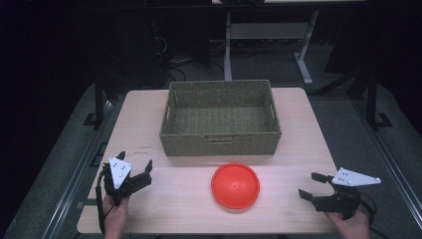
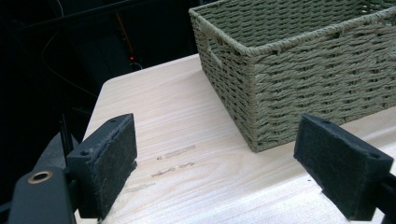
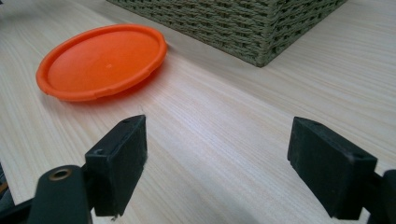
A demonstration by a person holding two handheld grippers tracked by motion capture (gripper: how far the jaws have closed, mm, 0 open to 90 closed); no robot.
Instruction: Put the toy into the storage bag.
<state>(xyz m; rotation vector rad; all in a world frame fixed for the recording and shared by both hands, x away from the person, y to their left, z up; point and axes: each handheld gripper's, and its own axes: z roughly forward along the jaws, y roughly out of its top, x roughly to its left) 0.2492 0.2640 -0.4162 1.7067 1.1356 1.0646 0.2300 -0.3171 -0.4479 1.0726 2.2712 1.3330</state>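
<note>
One orange plate [image 1: 235,185] | one wicker basket [image 1: 220,144] | two tongs (left tongs [image 1: 133,167], right tongs [image 1: 312,185]), both apart, nothing held

Left gripper [image 2: 215,163] with two black padded jaws spread wide apart, nothing between them, above a pale wooden table [image 2: 187,135]; a woven green basket [image 2: 299,70] stands ahead to the right, its corner nearest
</note>
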